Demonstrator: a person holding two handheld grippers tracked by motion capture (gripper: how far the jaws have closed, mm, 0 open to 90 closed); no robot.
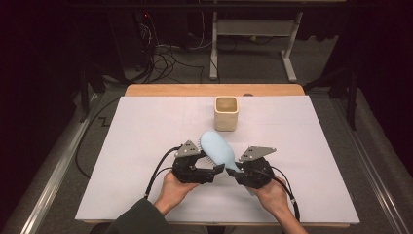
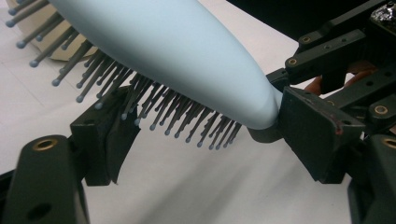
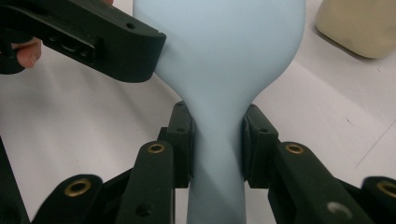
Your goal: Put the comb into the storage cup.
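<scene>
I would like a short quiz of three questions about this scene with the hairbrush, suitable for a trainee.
1. True or false: the right gripper has its jaws shut on the narrow handle of the pale blue plastic hairbrush.
2. Which way do the hairbrush's grey bristles point? A) up to the ceiling B) down toward the white table sheet C) into the cup
3. Fill in: behind the hairbrush, farther from the person, stands a beige square ______.

Key
1. True.
2. B. In the left gripper view, one jaw of the left gripper lies among the bristles, and whether it grips is unclear.
3. cup; it stands upright and apart from the hairbrush.
</scene>
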